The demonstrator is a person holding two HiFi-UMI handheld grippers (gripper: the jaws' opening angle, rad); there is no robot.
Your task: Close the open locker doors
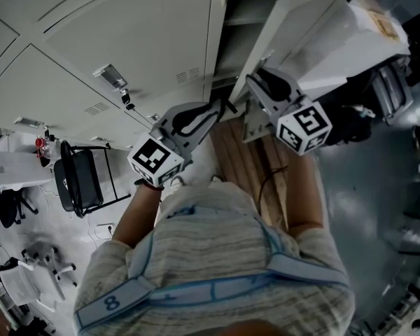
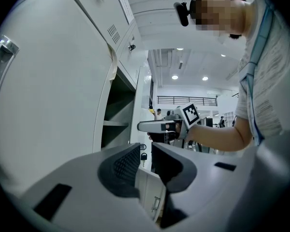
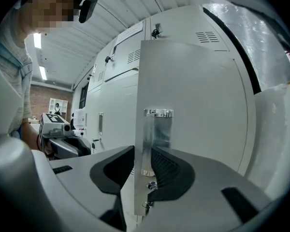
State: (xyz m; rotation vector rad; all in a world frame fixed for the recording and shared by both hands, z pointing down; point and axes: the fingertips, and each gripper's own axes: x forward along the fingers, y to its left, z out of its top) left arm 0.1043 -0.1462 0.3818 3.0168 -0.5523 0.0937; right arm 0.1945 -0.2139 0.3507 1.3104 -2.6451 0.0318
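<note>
While left gripper [image 2: 146, 151] gapes narrowly — right gripper [image 3: 143, 154] fingers clamped on upright locker door [image 3: 193, 105].

We wore a grey striped short-sleeved shirt [image 1: 217, 236] with pale blue straps [image 1: 150, 285], one marked 8. Our left hand-held gripper [image 2: 146, 151] and right hand-held gripper [image 3: 142, 156] were grey, black-padded, each with a black-and-white marker cube [image 1: 156, 159].

Floor [image 1: 364, 208]: black chair [image 1: 80, 180], wooden slats [image 1: 241, 156] on it.
</note>
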